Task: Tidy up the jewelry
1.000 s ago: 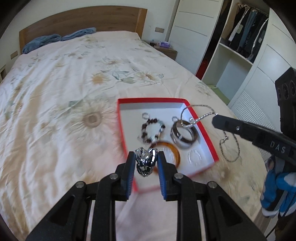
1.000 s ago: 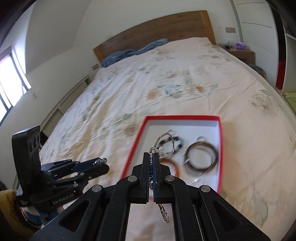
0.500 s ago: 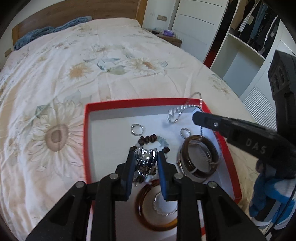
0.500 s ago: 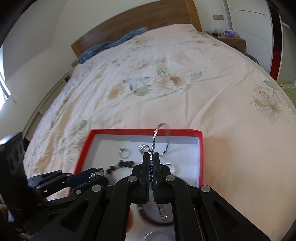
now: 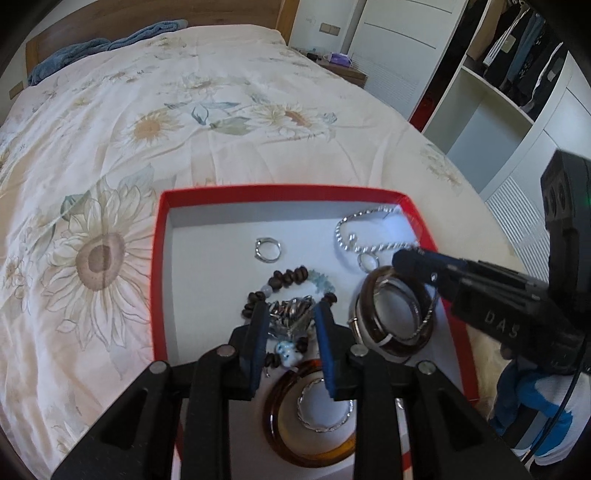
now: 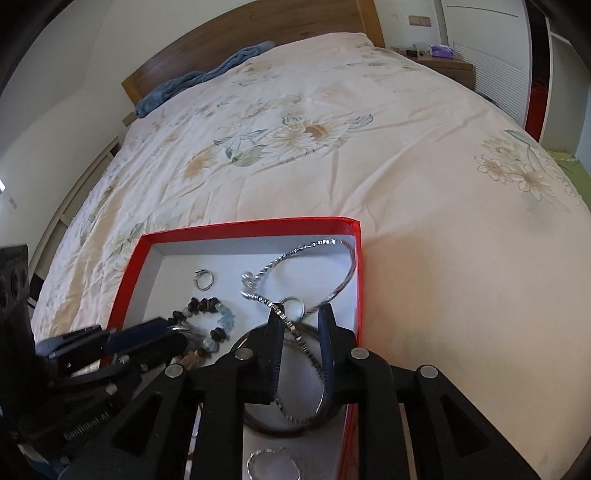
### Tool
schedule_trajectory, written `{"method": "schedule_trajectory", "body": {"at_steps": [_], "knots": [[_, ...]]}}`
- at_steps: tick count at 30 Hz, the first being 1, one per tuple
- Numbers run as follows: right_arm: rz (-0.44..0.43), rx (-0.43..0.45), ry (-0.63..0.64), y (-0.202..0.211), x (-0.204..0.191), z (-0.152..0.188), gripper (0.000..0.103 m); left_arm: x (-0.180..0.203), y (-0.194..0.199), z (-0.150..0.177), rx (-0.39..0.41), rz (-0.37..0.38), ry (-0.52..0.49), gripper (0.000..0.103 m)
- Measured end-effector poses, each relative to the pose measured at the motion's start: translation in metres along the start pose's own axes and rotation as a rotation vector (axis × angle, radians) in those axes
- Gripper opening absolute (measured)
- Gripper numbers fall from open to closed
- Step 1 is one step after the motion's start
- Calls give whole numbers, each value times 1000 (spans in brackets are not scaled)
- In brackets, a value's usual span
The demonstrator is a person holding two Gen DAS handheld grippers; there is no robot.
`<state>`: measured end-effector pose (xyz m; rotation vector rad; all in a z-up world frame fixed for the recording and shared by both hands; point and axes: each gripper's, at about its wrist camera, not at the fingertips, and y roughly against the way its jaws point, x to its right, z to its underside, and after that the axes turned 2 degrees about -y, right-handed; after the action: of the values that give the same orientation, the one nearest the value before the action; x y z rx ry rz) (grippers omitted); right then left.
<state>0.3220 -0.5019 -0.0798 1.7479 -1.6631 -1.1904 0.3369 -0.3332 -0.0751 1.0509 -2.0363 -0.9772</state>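
A red box (image 5: 159, 258) with a white inside lies on the bed and holds the jewelry. My left gripper (image 5: 290, 314) is open over it; a chunky silver ring (image 5: 290, 314) lies between its fingers on a beaded bracelet (image 5: 291, 277). My right gripper (image 6: 300, 314) is open low in the box; a silver chain necklace (image 6: 314, 247) lies released, looping to the far right corner and trailing over a dark bangle (image 6: 280, 424). An amber bangle (image 5: 280, 435) and small rings (image 5: 267, 249) also lie in the box.
The box (image 6: 129, 273) sits on a floral bedspread (image 5: 147, 129). A wooden headboard (image 6: 258, 26) and blue towel (image 6: 192, 81) are at the far end. A nightstand (image 5: 340, 62) and white wardrobe (image 5: 498, 110) stand to the right.
Both grippers moved down into the box and opened. The left let go of the silver ring onto the beaded bracelet; the right let go of the chain, which now lies in the box.
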Motion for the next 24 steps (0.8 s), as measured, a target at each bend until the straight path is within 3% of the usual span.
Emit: {"method": "schedule_trajectory", "body": {"at_steps": [4,13,24], "knots": [[16,9,11,16,-5,3,36,0,20,0,19,2,4,30],[30,69,3,89,-22,23,41,-2,101,19,95,-24,23,30],[8,143,39,193,-81,78,48,-16,232,85,211,-68,56,30]]}}
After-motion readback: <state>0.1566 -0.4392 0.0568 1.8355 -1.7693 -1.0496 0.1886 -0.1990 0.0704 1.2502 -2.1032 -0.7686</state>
